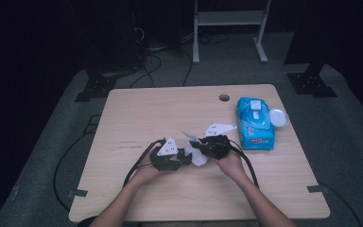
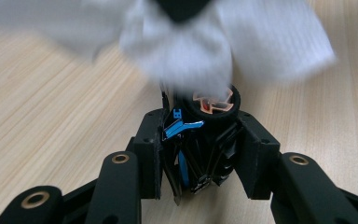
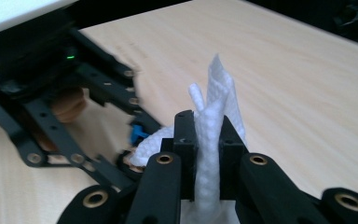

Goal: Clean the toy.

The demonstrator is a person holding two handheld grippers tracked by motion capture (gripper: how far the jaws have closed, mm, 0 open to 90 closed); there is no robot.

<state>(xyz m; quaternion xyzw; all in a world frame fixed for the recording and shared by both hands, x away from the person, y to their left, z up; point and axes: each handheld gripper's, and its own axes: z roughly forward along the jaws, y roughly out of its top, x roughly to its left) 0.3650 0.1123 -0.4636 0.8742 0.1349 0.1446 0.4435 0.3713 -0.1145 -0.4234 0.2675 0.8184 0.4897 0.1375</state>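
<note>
The right gripper point(image 3: 208, 140) pinches a thin white wet wipe point(image 3: 214, 116). The left gripper point(image 2: 200, 140) squeezes a small black round thing point(image 2: 213, 103). Both sit at table middle, the blue wipe pack point(image 1: 254, 124) at two o'clock. The wipe looks soft, light and floppy; hold its bunched middle.

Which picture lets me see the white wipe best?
The right gripper view: the white wipe is sharp and pinched between the right gripper jaws. The left gripper view shows it blurred; the high view shows it small between both grippers.
</note>
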